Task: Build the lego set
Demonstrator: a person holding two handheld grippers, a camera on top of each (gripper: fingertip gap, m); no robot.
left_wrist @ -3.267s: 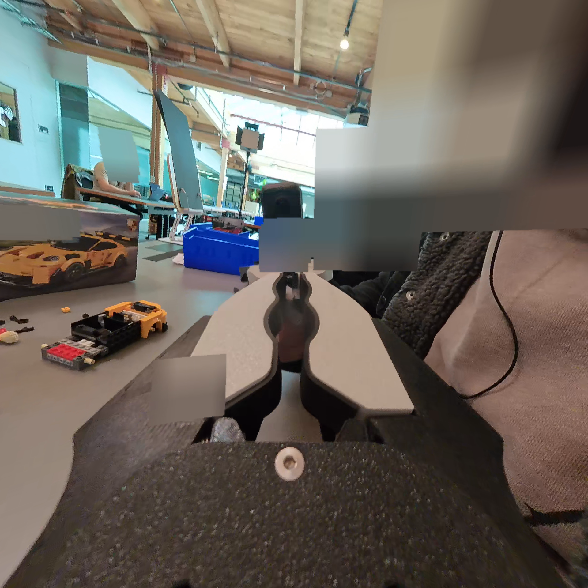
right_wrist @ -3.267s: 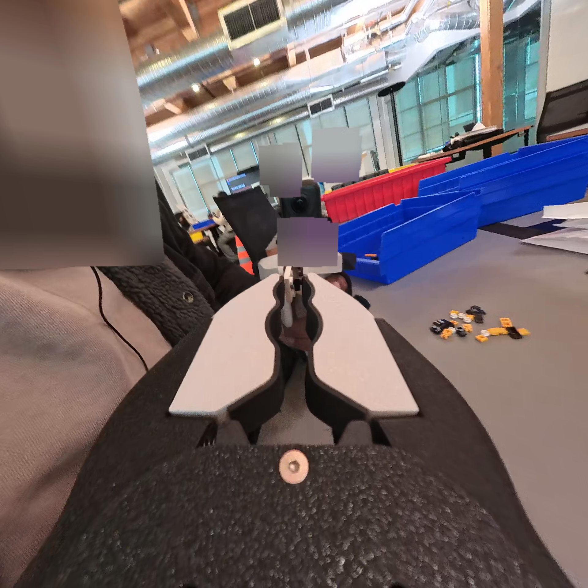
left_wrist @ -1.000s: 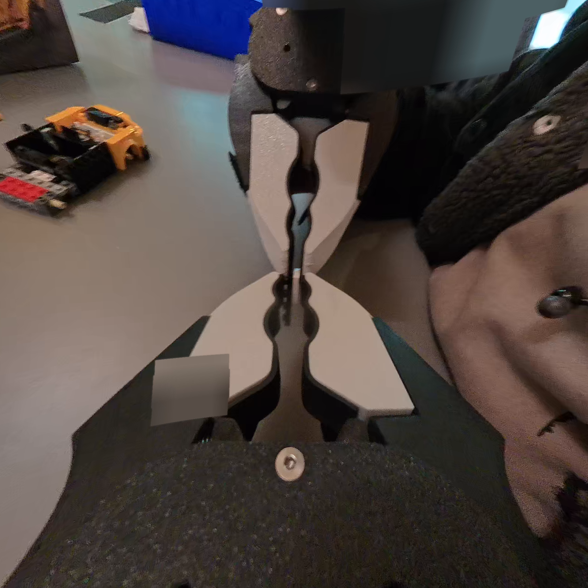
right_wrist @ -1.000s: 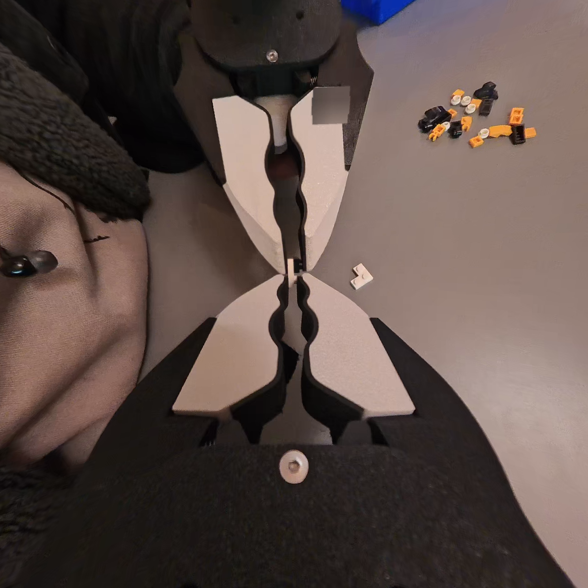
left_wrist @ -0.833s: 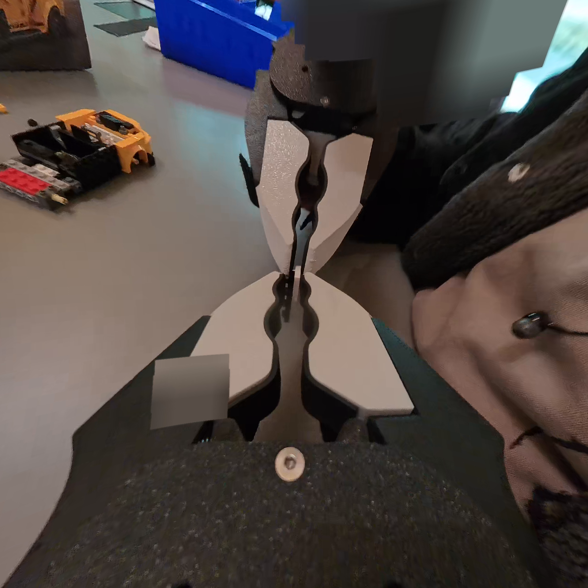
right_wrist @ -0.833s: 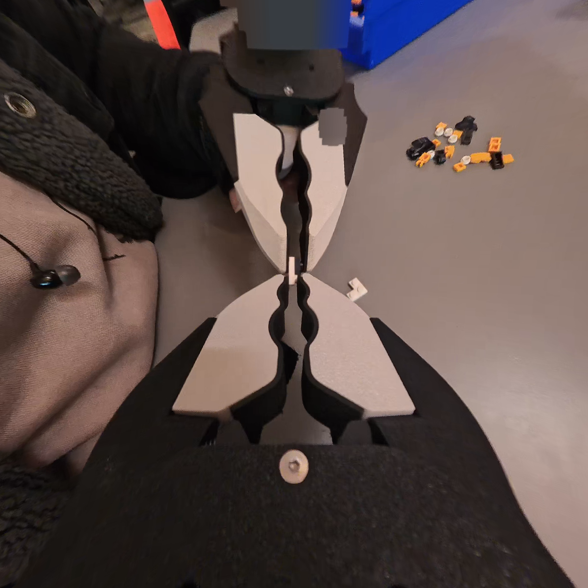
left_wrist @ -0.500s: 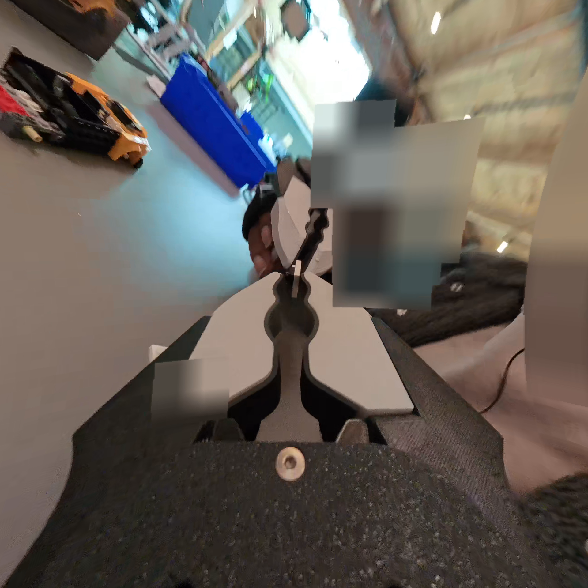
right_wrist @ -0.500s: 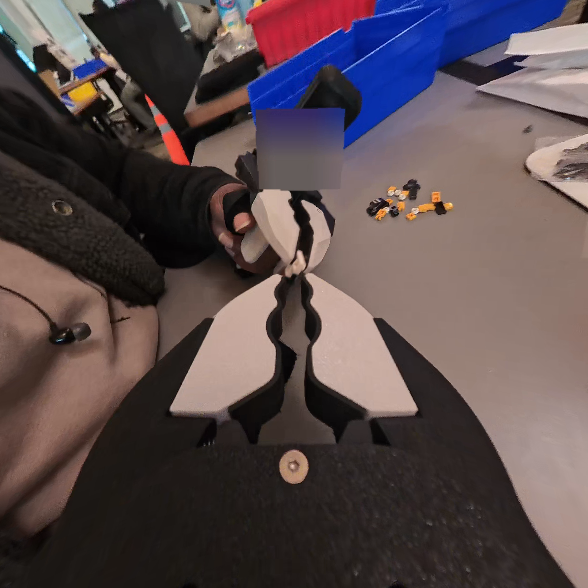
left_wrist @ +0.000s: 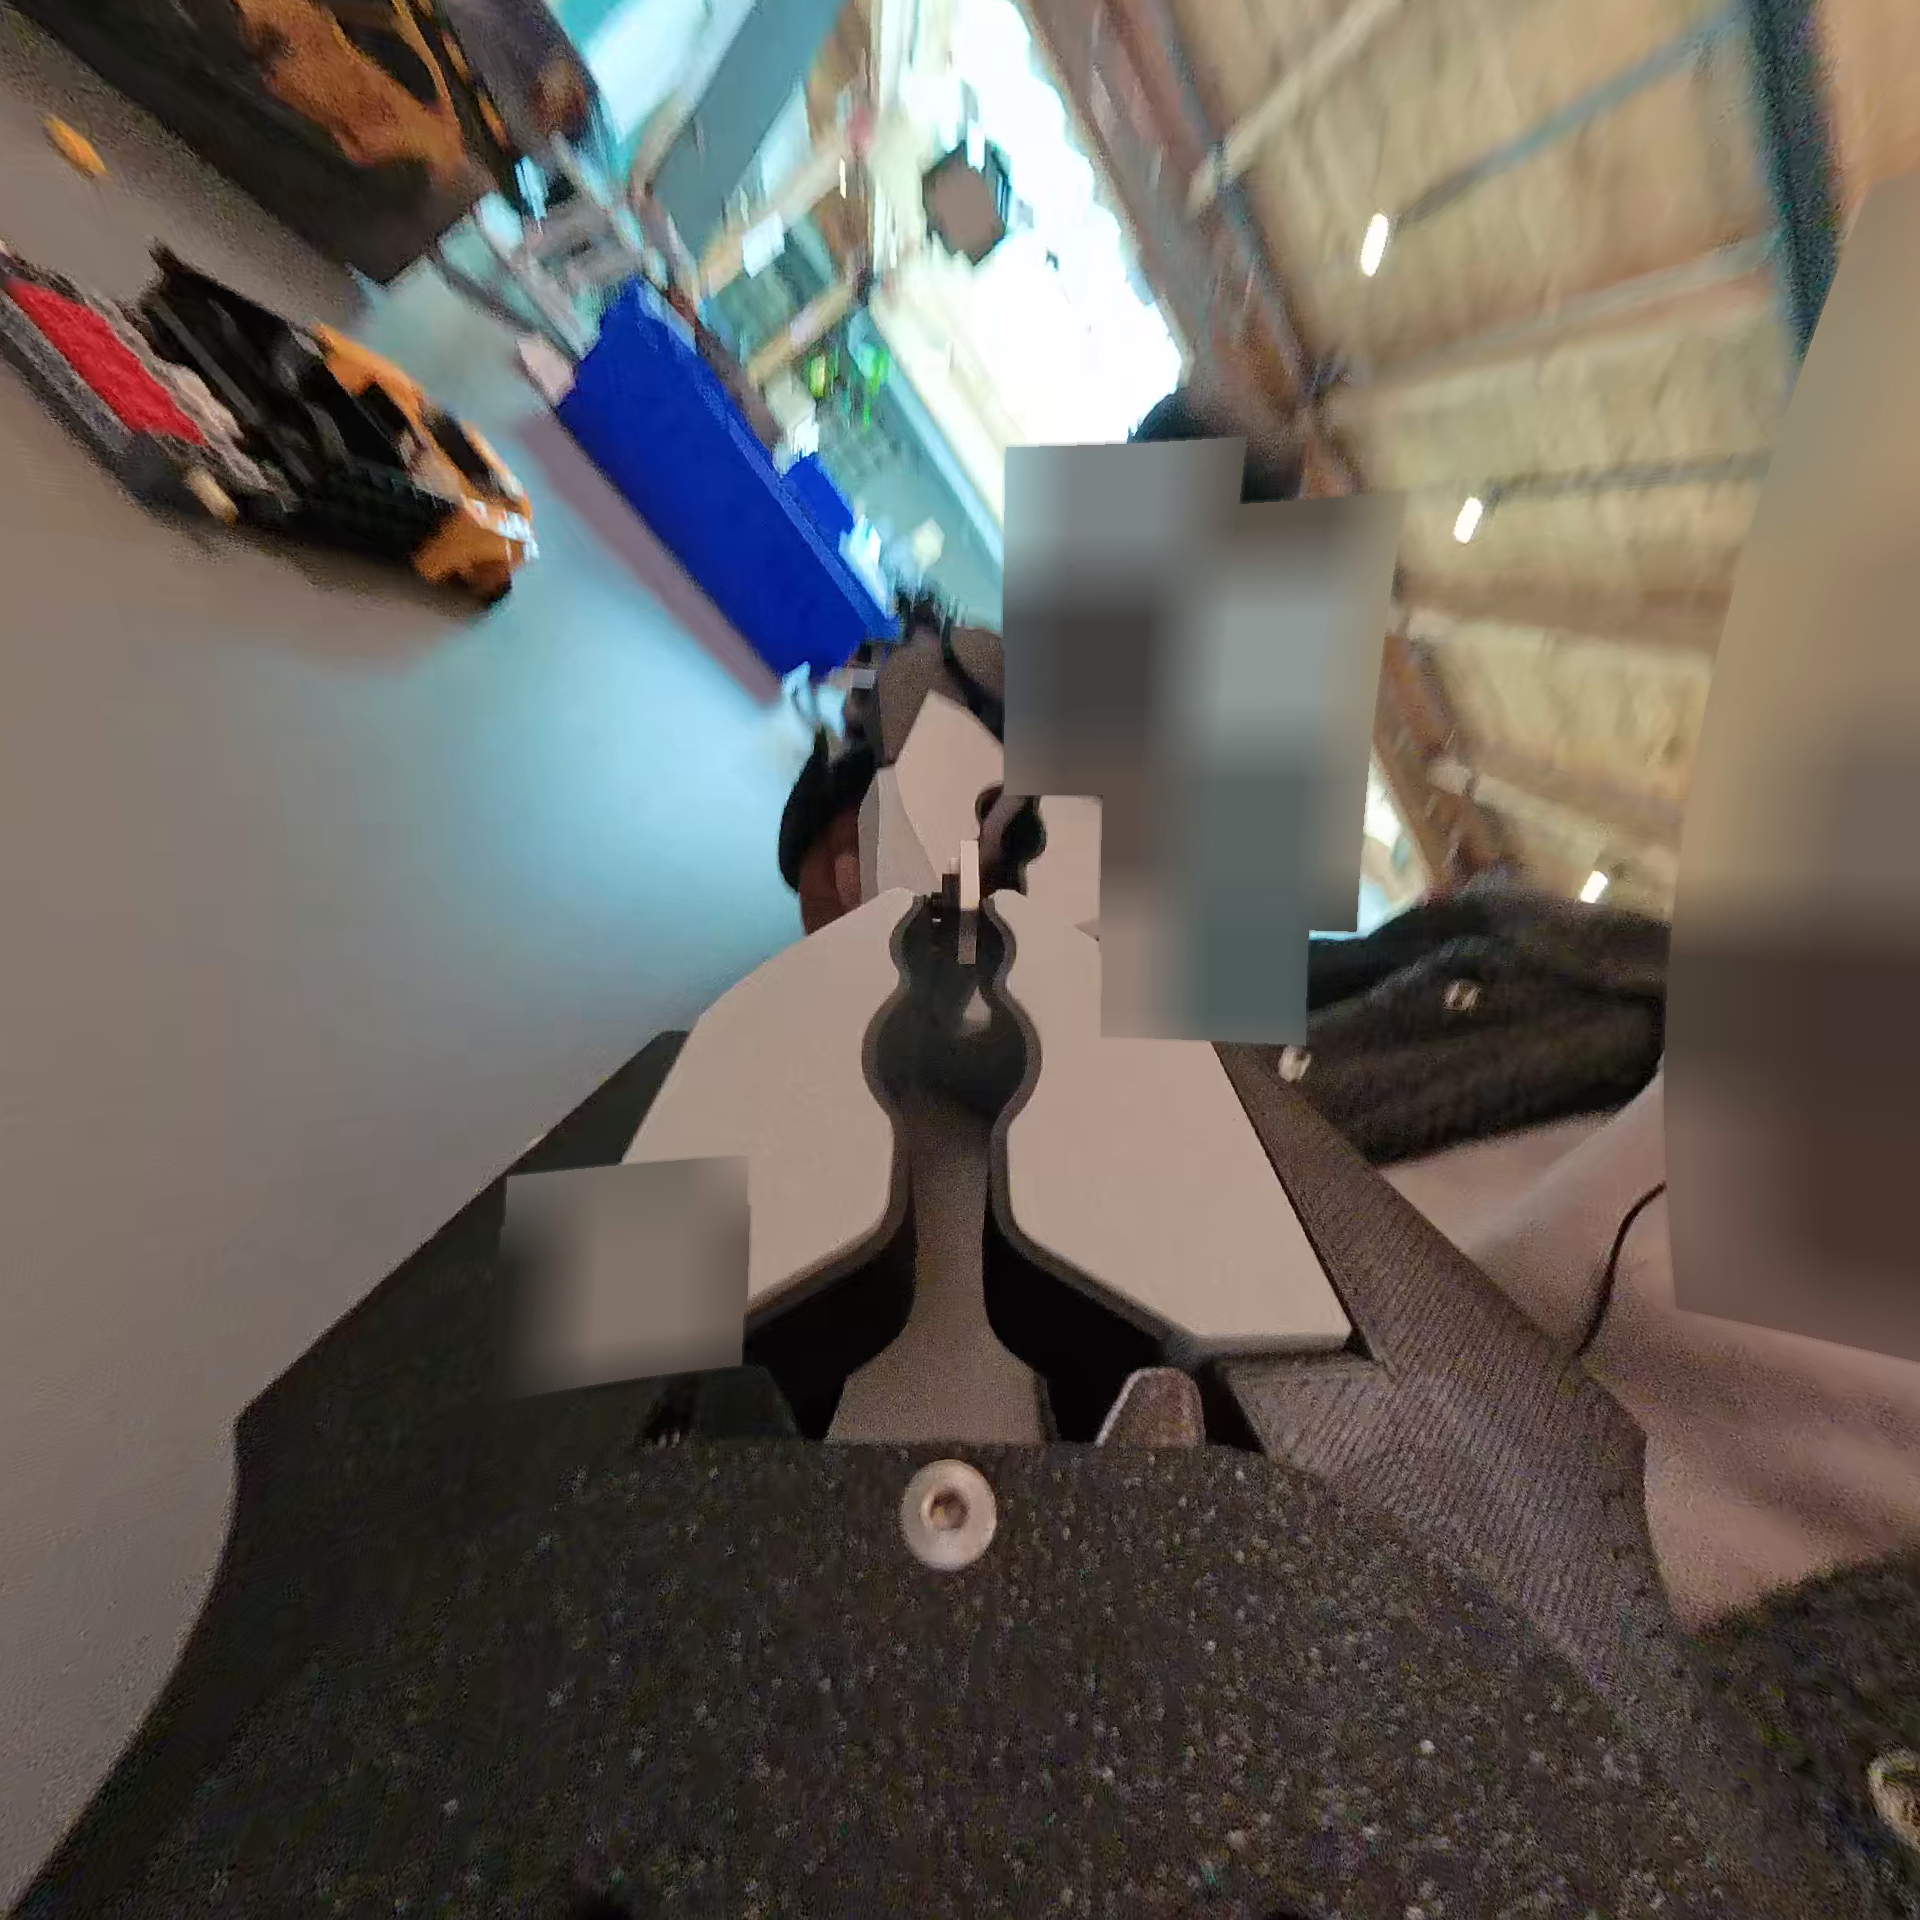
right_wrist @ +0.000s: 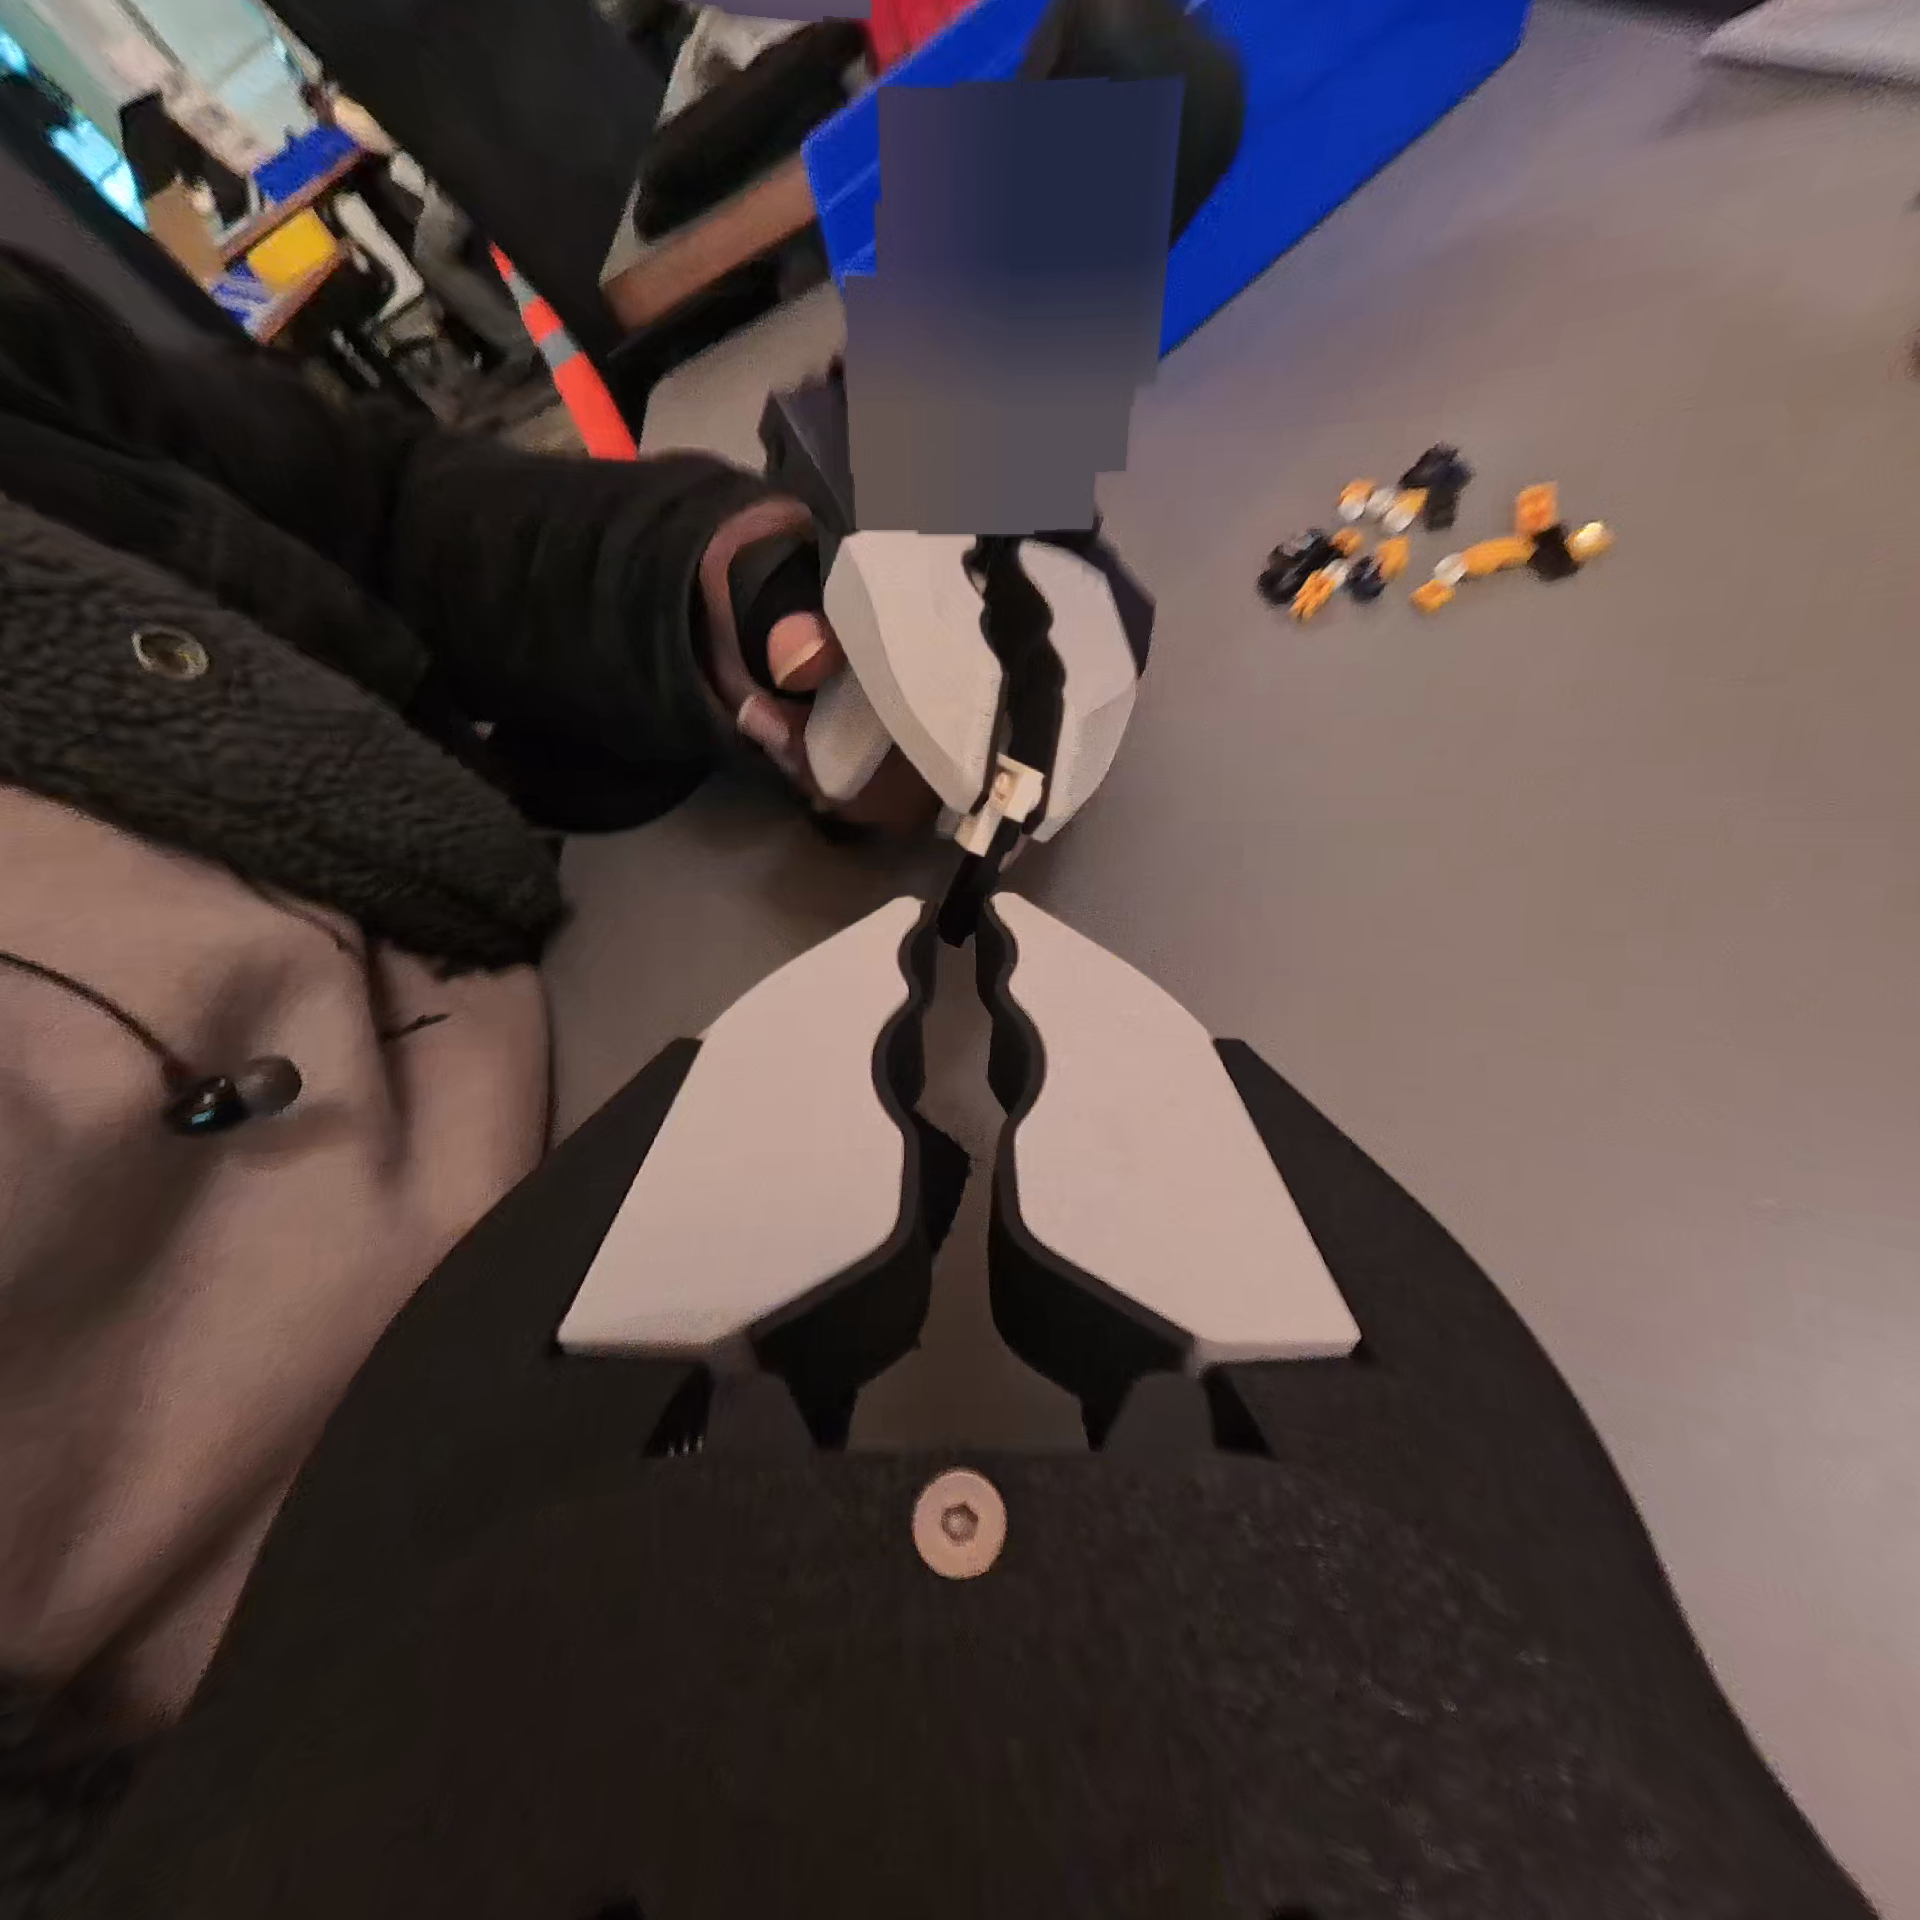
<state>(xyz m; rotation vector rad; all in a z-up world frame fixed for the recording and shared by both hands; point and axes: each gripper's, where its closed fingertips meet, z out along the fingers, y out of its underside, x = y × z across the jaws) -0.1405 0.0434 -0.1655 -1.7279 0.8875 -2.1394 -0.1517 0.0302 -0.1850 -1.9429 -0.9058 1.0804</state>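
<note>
Lego car (left_wrist: 312, 436), partly built in orange and black, sat on the worktop (left_wrist: 260, 831) at upper left, well apart from both tongs. Left tongs (left_wrist: 961, 920) pinched a small white piece (left_wrist: 968, 902); right tongs (right_wrist: 961, 914) pinched a black piece (right_wrist: 958, 906). Loose bricks (right_wrist: 1434, 540) at upper right suggested much remained.

- Your white plate piece (right_wrist: 995, 805) sits pinched in the left claw (right_wrist: 1003, 821), joined to a black piece (right_wrist: 961, 904) in the right claw (right_wrist: 961, 920).
- The half-built orange and black car (left_wrist: 312, 436) rests on the bench (left_wrist: 312, 831).
- Loose orange, black and white pieces (right_wrist: 1423, 540) lie clustered well apart.
</note>
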